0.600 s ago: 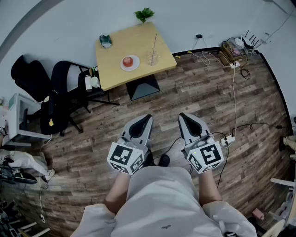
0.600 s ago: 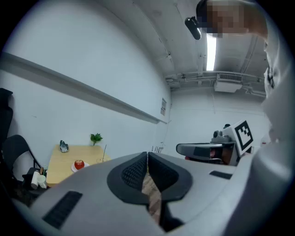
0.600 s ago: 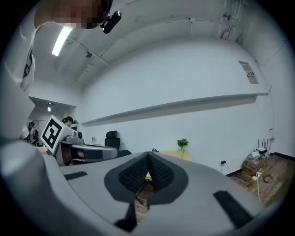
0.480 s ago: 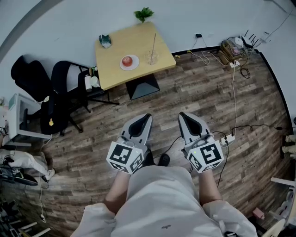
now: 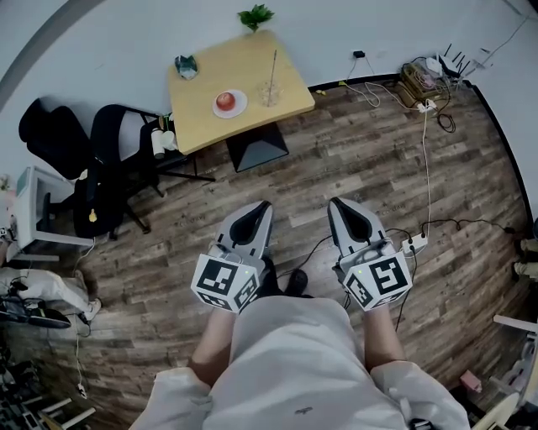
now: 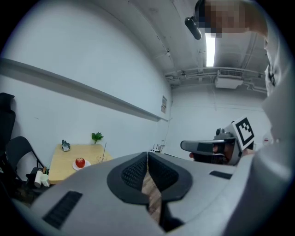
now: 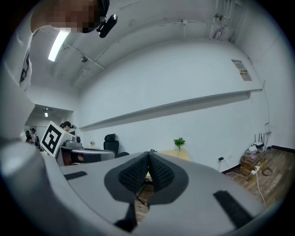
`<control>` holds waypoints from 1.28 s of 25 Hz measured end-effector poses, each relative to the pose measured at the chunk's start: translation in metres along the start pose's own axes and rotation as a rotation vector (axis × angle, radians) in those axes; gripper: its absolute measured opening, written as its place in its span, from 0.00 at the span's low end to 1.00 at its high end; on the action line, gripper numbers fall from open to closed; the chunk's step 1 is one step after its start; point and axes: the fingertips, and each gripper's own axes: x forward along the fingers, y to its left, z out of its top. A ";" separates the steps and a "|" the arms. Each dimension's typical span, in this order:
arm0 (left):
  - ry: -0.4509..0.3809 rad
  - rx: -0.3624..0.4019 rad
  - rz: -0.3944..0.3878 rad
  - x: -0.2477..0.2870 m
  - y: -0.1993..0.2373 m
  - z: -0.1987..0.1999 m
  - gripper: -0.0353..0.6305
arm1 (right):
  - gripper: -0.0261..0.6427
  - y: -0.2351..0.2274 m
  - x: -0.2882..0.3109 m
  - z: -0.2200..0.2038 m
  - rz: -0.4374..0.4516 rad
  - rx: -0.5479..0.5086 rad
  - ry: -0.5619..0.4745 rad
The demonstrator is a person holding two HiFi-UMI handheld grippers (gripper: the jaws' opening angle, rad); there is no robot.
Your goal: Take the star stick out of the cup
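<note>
Nearest, the left gripper and the right gripper are held side by side over the wood floor. Each has its jaws pressed together at the tips, with nothing between them. Well beyond them stands a small wooden table. On it a red apple sits on a white plate. Just beside the plate, the clear cup holds the star stick, which rises out of its mouth. A potted plant stands at the table's far edge.

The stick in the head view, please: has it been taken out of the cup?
No, the stick stands in the cup on the table.
</note>
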 end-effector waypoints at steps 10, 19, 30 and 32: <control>0.006 0.013 0.002 0.012 0.000 0.000 0.07 | 0.04 -0.018 0.001 -0.003 -0.014 -0.004 0.015; 0.008 0.026 -0.016 0.044 0.028 0.007 0.13 | 0.11 -0.038 0.033 -0.001 -0.019 -0.022 0.049; 0.002 0.026 -0.038 0.094 0.090 0.030 0.19 | 0.17 -0.063 0.104 0.022 -0.032 -0.042 0.057; 0.002 0.024 -0.044 0.102 0.102 0.034 0.19 | 0.17 -0.065 0.119 0.027 -0.036 -0.045 0.058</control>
